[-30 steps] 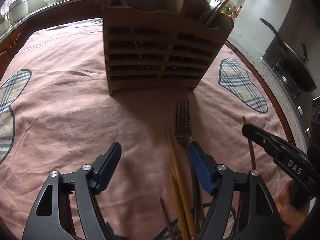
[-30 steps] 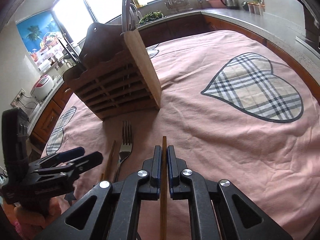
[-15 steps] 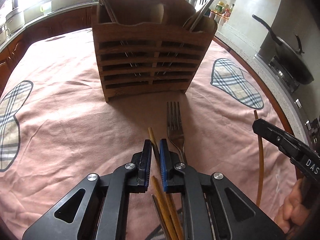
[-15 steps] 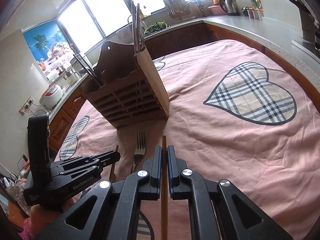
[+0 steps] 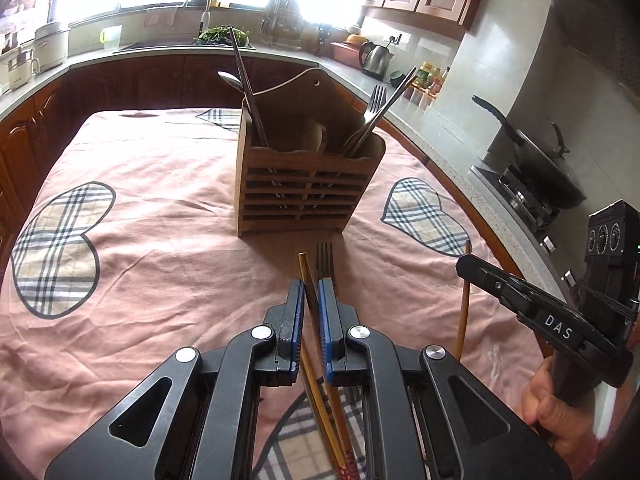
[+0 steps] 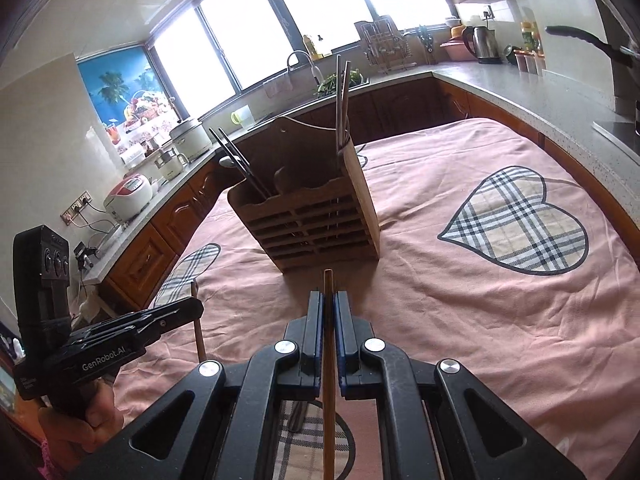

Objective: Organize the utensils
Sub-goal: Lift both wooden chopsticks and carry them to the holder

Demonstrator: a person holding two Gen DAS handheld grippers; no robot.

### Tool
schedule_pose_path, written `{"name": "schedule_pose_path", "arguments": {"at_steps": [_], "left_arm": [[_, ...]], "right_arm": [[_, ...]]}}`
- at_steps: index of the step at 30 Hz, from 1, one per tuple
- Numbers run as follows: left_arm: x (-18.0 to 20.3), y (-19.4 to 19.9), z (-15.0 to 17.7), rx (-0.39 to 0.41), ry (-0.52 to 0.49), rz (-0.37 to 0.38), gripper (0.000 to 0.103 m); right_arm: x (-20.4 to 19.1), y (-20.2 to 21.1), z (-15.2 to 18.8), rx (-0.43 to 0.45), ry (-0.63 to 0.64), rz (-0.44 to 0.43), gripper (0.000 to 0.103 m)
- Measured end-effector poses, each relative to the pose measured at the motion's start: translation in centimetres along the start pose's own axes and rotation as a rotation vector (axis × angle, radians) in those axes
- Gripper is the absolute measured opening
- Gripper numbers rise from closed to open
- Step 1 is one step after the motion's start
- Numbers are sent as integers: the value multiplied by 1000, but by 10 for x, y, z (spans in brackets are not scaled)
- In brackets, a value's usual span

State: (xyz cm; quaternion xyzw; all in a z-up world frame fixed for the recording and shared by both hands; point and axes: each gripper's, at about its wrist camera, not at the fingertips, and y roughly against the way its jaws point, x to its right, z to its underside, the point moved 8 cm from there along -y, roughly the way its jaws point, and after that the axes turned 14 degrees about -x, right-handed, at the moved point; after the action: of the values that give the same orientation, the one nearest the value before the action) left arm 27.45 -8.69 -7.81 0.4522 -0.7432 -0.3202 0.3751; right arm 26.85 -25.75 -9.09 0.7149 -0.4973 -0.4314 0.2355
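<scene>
Left tool [image 5: 311, 296] clenched on 1 wooden chopstick [image 5: 307, 280], right tool [image 6: 328, 308] on another [image 6: 328, 320], both off the table [image 5: 168, 248]. Next: carry to wooden utensil holder [image 5: 304, 196], tips aimed into a slot.

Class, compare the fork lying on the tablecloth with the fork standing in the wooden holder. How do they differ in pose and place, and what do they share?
The fork on the tablecloth lies flat in front of the wooden holder, tines pointing toward it; the fork in the holder stands tilted, tines up.

The fork on the cloth is partly hidden behind the left gripper; the fork in the holder rises clear above the rim, beside other cutlery.

Both are metal and four-tined.
</scene>
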Motion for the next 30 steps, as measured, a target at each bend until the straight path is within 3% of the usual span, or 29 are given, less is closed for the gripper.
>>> {"name": "schedule_pose_path", "arguments": {"at_steps": [15, 30], "left_arm": [[5, 66, 4, 136, 9, 36, 5], [-5, 108, -4, 243, 29, 21, 5]], "right_arm": [[-25, 41, -5, 98, 51, 3, 5], [-39, 70, -22, 183, 84, 5, 5]]}}
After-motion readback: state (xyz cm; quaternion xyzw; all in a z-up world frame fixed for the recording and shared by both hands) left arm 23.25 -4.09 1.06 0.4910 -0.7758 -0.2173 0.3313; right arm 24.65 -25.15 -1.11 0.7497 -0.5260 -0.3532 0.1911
